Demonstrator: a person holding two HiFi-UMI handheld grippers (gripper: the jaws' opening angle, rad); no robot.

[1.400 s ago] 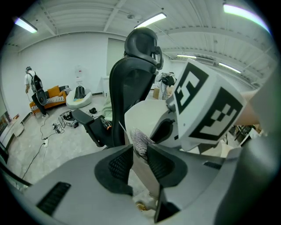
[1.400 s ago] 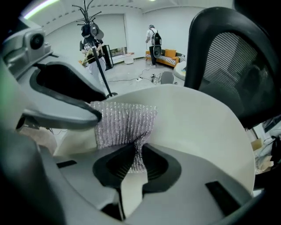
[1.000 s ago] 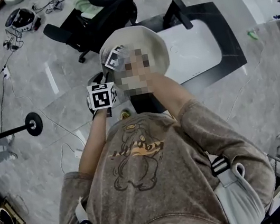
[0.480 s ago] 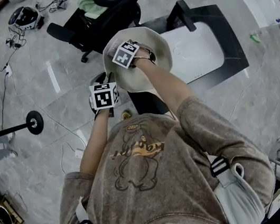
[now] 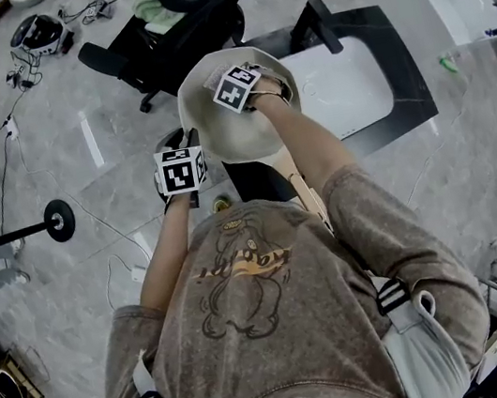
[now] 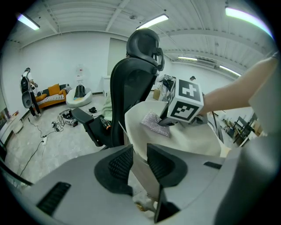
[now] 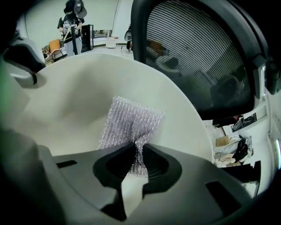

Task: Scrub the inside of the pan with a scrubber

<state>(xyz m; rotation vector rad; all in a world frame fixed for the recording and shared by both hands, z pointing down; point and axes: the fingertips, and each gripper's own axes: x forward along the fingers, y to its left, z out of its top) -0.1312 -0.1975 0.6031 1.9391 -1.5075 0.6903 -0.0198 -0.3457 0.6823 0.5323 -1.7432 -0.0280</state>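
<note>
Scrubbing is under way, I'd say, with much of the inside left. The cream pan is up in the air. The left gripper clamps its rim at 7 o'clock. Inside is only the silvery scrubber, pinched by the right gripper against the wall.

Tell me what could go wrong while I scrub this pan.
The left gripper pinches only the thin rim of the pan, which is held in the air, so scrubbing pressure could twist it loose. The right gripper holds the scrubber by one edge; it may slip out.
</note>
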